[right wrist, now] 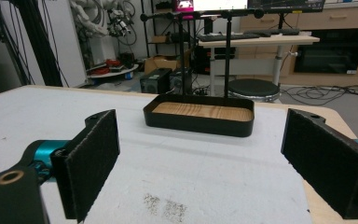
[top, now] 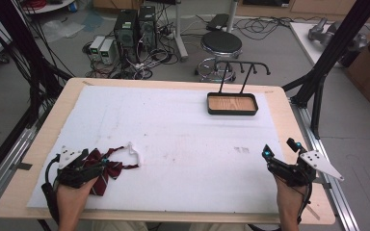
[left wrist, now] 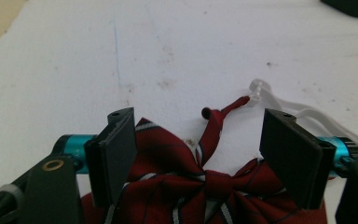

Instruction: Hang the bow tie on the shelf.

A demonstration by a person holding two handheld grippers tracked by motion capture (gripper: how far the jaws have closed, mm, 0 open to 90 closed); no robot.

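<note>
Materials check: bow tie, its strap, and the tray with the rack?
Bow tie: woven fabric, matte dark red with white and dark stripes; it creases softly. Strap: looks like translucent white plastic or elastic, hard to tell. Tray: black rim, likely metal or plastic, with a wood-grain floor; thin black rack looks like metal rod.

My left gripper [top: 95, 162] covers part of the bow tie [top: 107, 169] in the high view, and my hand [top: 72, 197] hides its near edge. In the left gripper view, the bow tie's [left wrist: 205, 186] lower half is cut off.
</note>
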